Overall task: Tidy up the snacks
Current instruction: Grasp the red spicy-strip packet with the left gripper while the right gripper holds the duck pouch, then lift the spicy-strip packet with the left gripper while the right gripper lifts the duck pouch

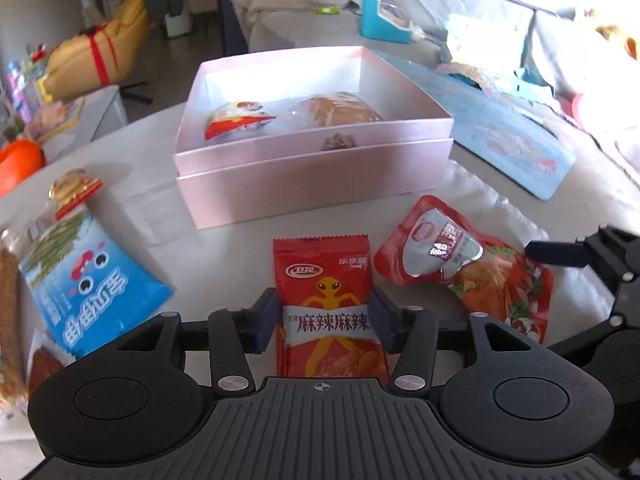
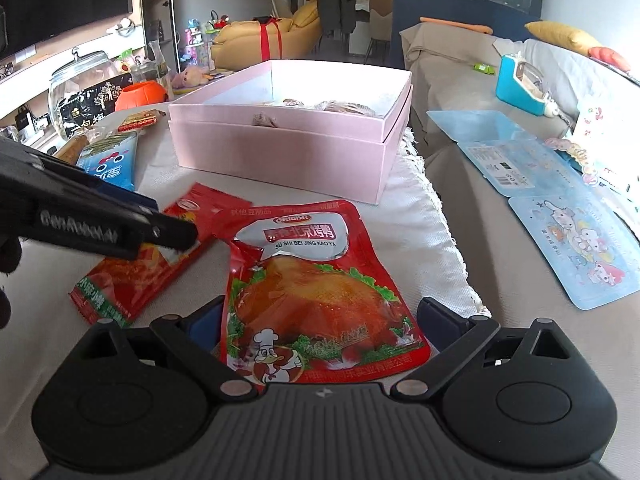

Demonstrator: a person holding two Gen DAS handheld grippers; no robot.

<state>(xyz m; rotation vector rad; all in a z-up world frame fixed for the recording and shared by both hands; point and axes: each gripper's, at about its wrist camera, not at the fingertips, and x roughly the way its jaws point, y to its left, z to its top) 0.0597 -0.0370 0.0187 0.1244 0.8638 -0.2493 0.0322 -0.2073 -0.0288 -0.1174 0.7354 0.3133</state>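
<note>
A pink box point(image 1: 312, 168) point(image 2: 280, 152) stands open on the table, with a red-white snack pack point(image 1: 236, 120) and a brown bread pack point(image 1: 340, 110) inside. My left gripper point(image 1: 324, 316) has its two pads against the sides of a red spicy-strip packet point(image 1: 326, 304) that lies on the cloth; it also shows in the right wrist view point(image 2: 140, 264), under the left gripper. My right gripper point(image 2: 320, 320) is open, its fingers either side of a red roast-duck packet point(image 2: 312, 288) point(image 1: 460, 264) lying flat.
A blue snack pack point(image 1: 88, 284) point(image 2: 110, 160), a small red-gold pack point(image 1: 74, 190) and a long brown stick snack point(image 1: 10, 320) lie at the left. Blue cartoon cards point(image 2: 580, 240) point(image 1: 500, 128) lie to the right. A glass jar point(image 2: 84, 88) and an orange pumpkin point(image 2: 140, 94) stand at the far left.
</note>
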